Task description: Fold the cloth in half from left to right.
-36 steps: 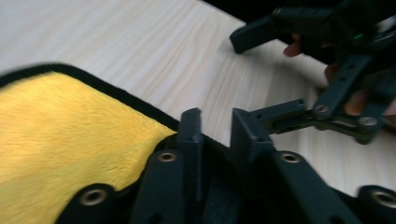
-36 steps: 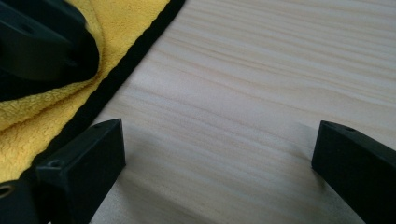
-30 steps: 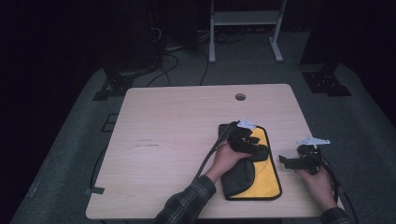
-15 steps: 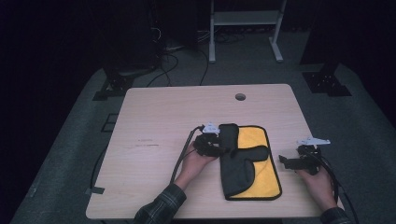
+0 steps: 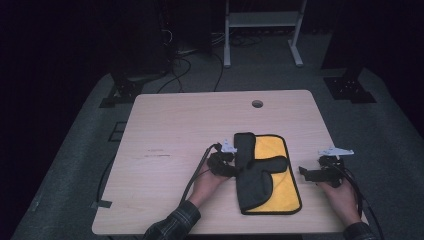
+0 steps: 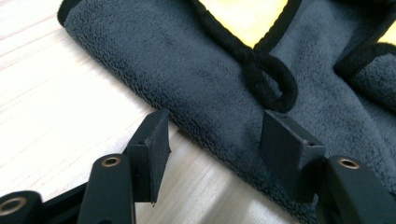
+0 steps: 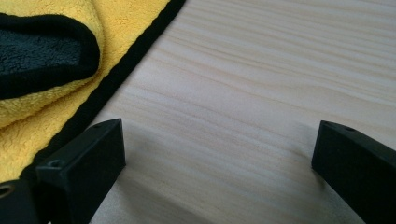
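Note:
A yellow cloth (image 5: 274, 149) with black trim lies on the wooden table (image 5: 175, 130), right of centre. Its dark grey side (image 5: 252, 182) is folded over the left and lower part. My left gripper (image 5: 234, 166) sits low at the cloth's left edge. In the left gripper view the left gripper (image 6: 217, 128) has one pad over bare wood and the other over the grey fold (image 6: 205, 79). Its jaws have just been opening and do not press on the cloth. My right gripper (image 5: 306, 173) rests to the right of the cloth, with the right gripper (image 7: 219, 135) open wide over bare wood.
A small round hole (image 5: 257, 103) is in the table near its far edge. The left gripper's cable (image 5: 197, 172) trails over the table towards the front left. On the dark floor behind stand a white rack (image 5: 260, 20) and black stands (image 5: 350, 87).
My left hand has moved left from on top of the cloth to its left edge. The grey layer now lies folded along that side, showing more yellow. The right hand has not moved.

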`<state>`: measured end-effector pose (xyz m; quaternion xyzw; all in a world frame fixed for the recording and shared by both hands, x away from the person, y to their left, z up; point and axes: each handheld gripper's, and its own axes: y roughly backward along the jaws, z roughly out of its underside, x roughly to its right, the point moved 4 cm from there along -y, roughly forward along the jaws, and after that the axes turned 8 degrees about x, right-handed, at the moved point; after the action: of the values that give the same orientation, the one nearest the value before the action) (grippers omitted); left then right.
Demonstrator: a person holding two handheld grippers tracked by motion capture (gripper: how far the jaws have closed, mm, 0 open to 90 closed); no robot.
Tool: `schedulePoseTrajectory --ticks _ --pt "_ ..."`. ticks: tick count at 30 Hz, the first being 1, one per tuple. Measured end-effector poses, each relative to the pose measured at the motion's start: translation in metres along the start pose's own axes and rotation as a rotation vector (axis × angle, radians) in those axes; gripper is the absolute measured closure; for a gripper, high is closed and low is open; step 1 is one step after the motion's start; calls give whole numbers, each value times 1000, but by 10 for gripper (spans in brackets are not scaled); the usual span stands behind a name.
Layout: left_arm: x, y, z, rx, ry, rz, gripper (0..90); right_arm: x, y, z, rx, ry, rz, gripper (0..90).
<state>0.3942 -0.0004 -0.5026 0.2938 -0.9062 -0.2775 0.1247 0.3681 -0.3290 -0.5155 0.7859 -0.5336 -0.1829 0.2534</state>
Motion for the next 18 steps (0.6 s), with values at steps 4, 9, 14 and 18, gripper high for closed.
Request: schedulePoseTrajectory --ticks 4,9,14,18 --pt "5 1 1 9 -6 10 575 0 0 0 0 0 0 18" --pt "5 1 2 18 23 52 752 0 0 0 0 1 0 19" --pt "4 2 2 11 41 76 825 0 0 0 0 1 0 18" --pt "0 9 4 0 55 89 828 0 0 0 0 0 0 18"
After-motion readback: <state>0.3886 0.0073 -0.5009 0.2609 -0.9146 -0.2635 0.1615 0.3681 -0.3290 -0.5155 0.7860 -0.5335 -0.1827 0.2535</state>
